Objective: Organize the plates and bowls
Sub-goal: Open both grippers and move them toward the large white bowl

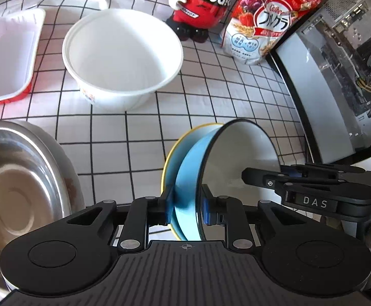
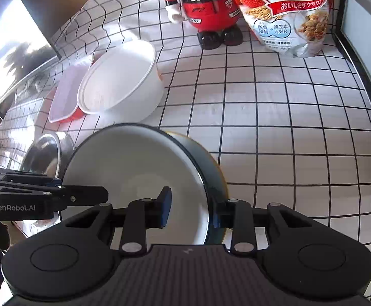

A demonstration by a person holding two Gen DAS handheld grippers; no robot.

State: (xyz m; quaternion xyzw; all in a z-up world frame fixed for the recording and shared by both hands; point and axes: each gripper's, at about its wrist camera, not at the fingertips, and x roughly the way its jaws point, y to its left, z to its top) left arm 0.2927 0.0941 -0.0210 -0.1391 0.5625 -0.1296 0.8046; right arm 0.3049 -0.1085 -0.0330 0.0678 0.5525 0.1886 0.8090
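A light-blue bowl [image 1: 188, 178] with a white inside [image 2: 134, 173] and a black rim stands tilted on edge above the checked cloth. It is nested in a yellow-rimmed bowl [image 1: 167, 163] whose edge shows behind it [image 2: 218, 168]. My left gripper [image 1: 189, 206] is shut on the blue bowl's wall, one pad outside and one inside. My right gripper [image 2: 190, 211] straddles the opposite rim, one finger inside the bowl and one behind the wall, shut on it. Each gripper shows in the other view: the right one [image 1: 251, 176] and the left one [image 2: 101, 193].
A large white bowl [image 1: 121, 51] stands behind, with a white and red tray [image 1: 7, 56] to its left. A steel bowl [image 1: 14, 178] is at the near left. A red figurine [image 1: 203, 0] and a cereal bag [image 1: 264, 20] stand at the back, a computer case [image 1: 338, 76] at the right.
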